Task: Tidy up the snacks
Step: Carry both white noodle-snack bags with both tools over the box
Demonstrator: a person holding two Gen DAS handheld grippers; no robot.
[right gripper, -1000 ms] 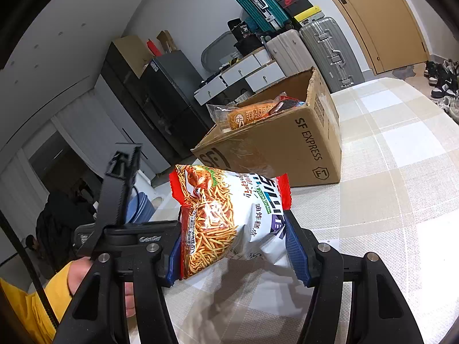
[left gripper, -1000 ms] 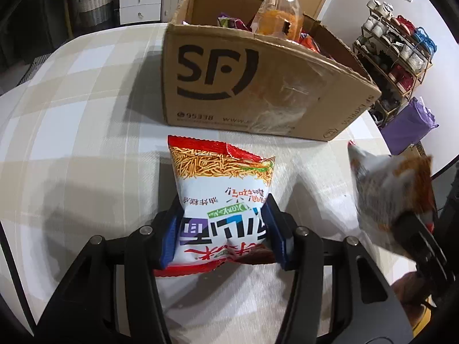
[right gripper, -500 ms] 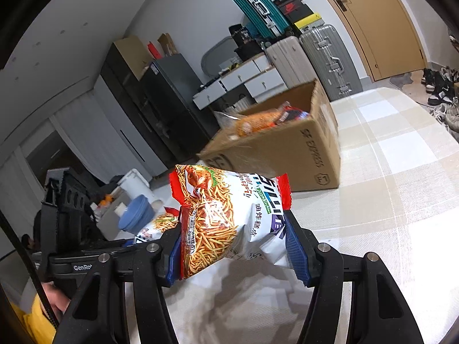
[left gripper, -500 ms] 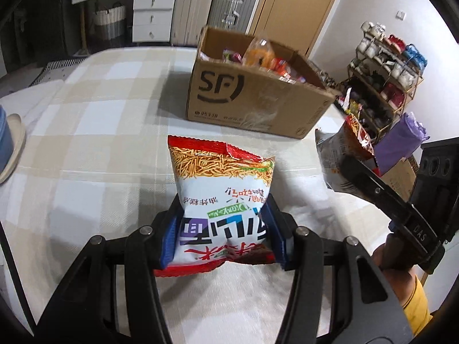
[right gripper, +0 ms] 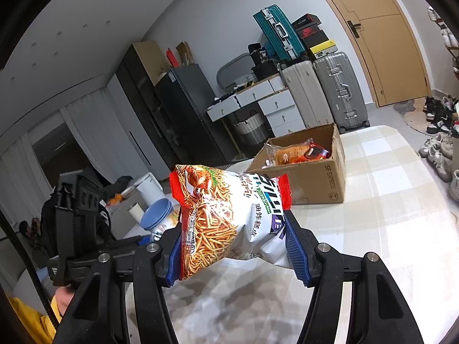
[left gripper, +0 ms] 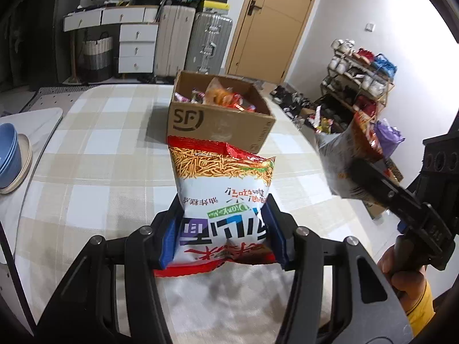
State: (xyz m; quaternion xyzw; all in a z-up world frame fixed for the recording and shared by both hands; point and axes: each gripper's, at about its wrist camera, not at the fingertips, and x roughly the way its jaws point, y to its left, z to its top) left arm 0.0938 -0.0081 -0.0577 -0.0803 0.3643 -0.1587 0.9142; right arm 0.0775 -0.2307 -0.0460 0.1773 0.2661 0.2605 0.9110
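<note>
Two crinkly foil snack bags were in play, one per gripper. In the left wrist view, the left gripper [left gripper: 223, 233] sat at lower centre, its blue ribbed pads [left gripper: 169, 242] pinching the near end of the left snack bag [left gripper: 222, 189]. That bag was a glossy pillow shape, white with red crimped seams and a printed band of thin fried sticks; its long axis ran away from the camera toward the cardboard box [left gripper: 221, 120], with the print upside down (the bottom seam partly tucked behind the fingers). The box, plain brown corrugated board with a dark logo, stood open at centre on the checked tablecloth [left gripper: 86, 177], and its heaped wrappers were too small to tell apart. At right, the right gripper [left gripper: 373, 180] was blurred, and a hand [left gripper: 407, 275] below it was cut by the frame edge.

In the right wrist view, the right gripper [right gripper: 233, 246] at lower centre clamped the right snack bag [right gripper: 226, 215] between blue pads. This bag lay tilted, long axis running from lower left to upper right, hiding part of the table. The box [right gripper: 315, 177] stood right of centre. At left the left gripper's dark body [right gripper: 77, 223] was partly hidden.
</note>
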